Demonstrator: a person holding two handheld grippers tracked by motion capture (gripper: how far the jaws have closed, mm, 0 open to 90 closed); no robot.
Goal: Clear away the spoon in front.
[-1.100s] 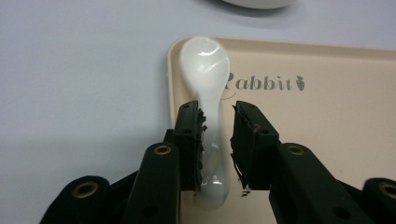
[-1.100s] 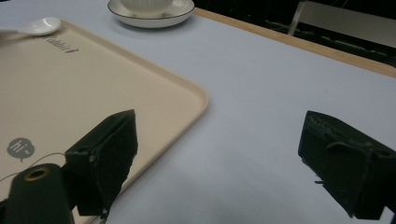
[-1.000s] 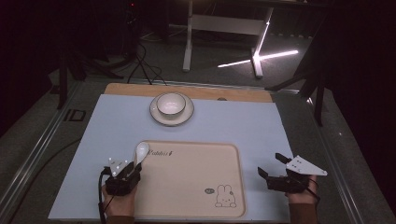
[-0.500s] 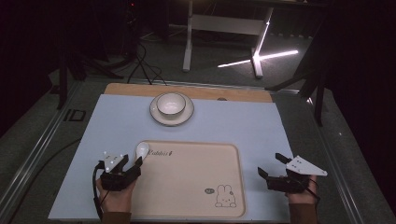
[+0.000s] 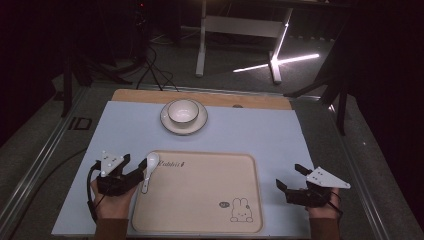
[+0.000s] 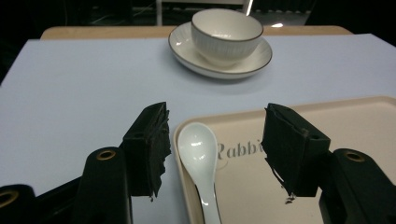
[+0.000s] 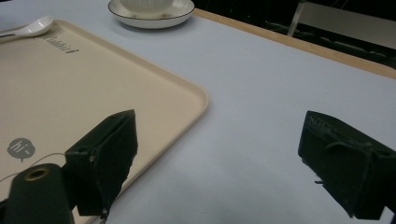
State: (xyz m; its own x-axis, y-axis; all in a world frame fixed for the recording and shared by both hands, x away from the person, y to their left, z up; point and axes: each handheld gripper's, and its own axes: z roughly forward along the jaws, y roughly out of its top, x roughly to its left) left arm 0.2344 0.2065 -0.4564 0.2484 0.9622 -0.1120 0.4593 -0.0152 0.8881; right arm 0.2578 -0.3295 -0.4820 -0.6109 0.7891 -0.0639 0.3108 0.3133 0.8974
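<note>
We count one white spoon (image 6: 201, 161), one beige tray (image 5: 200, 220), one bowl (image 5: 182, 111) and one saucer (image 5: 183, 125) on the pale blue table mat (image 5: 270, 135). The spoon lies on the tray's near-left corner, its scoop on the tray floor and its handle crossing the rim towards us. Our left gripper (image 5: 134, 167) has just been opening its jaws; they now stand apart on either side of the spoon without touching it, so the spoon is released. Our right gripper (image 5: 291, 178) sits over the mat just right of the tray, its jaws wide and holding nothing. The bowl rests in the saucer at the mat's far side, well apart from the tray
</note>
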